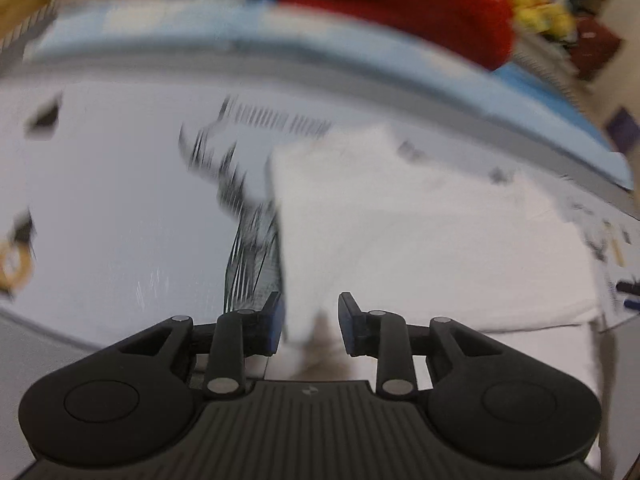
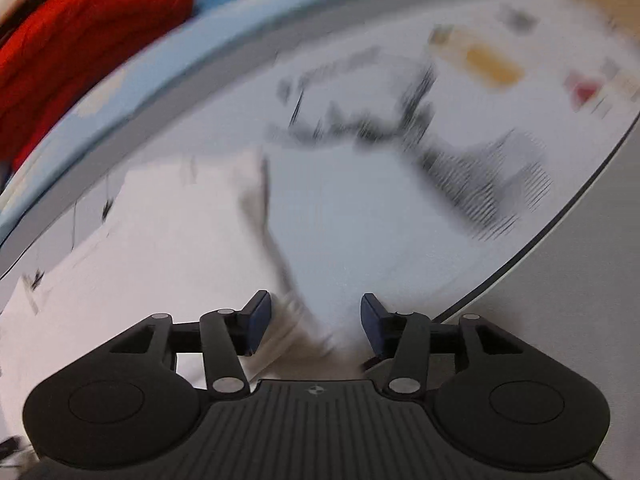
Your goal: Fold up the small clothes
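Table edge point(image 2: 540, 236); right view only.

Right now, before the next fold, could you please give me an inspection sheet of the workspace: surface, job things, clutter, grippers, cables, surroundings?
Surface: pale table, with a dark rounded edge in the right wrist view.
Job's things: white garment lying on the table, also in the right wrist view; a striped garment beside it; both blurred.
Clutter: small blurred items at the far end of the table, not identifiable.
Grippers: left gripper open, white cloth edge between its fingers; right gripper open, cloth edge between its fingers.
Cables: nothing seen.
Surroundings: red fabric and a blue band beyond the table.
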Action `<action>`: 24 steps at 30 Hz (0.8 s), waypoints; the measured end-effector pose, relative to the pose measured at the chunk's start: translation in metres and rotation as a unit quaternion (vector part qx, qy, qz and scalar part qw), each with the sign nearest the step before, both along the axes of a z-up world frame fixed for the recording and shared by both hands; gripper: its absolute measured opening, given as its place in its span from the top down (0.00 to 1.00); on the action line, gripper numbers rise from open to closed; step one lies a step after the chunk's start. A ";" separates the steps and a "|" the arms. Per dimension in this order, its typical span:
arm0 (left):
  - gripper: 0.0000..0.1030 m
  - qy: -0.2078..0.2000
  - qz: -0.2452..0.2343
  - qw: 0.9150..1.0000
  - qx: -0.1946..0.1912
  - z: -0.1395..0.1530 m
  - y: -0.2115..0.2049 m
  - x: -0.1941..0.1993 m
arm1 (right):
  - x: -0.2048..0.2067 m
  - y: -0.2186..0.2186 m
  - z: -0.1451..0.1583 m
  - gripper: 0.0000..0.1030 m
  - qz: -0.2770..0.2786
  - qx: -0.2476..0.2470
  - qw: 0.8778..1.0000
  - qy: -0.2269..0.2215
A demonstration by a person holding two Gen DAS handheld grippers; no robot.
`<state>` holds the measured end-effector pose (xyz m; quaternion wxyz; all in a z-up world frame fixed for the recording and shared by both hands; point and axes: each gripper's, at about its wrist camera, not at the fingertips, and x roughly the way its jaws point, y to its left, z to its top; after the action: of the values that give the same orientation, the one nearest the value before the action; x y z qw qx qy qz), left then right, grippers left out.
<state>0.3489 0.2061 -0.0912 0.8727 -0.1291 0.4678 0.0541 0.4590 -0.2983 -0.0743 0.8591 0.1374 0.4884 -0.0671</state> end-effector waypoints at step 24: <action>0.70 0.027 0.033 0.998 -0.056 -0.003 -0.063 -0.303 | -0.286 -0.057 0.045 0.52 0.120 0.005 0.989 -0.085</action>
<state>0.0455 0.1429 -0.0942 0.8491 -0.1912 0.4888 0.0600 0.1725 -0.3557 -0.0292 0.8985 0.0878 0.4270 0.0510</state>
